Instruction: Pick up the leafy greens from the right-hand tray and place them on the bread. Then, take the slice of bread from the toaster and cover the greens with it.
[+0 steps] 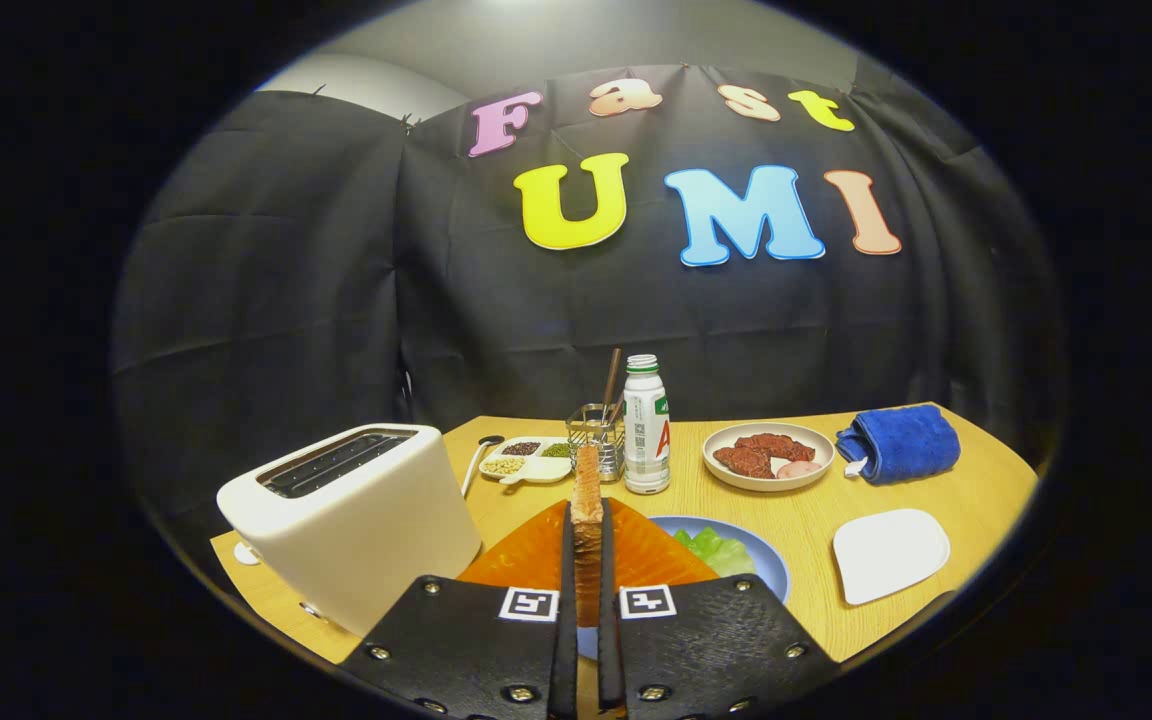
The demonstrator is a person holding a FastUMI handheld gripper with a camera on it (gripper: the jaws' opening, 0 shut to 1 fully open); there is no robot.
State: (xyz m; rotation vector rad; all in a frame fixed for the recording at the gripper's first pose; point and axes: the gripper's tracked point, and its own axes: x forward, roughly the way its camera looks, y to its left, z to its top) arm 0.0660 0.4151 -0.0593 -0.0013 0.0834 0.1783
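Gripper view: the tongs (587,560) pinch a slice of bread (587,500) upright on edge, held above the blue plate (766,560) of greens (721,550), beside the toaster (356,520).

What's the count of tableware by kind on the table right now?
Plates: 3: blue plate with greens, white plate, meat plate
Divided dishes: 1, snack dish
Bottles: 1, bottle
Utensil racks: 1, wire caddy
Total: 6
Gripper is clamped on the bread slice.

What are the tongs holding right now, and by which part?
The tongs are shut on an upright toasted bread slice, pinching its lower part by both flat faces.
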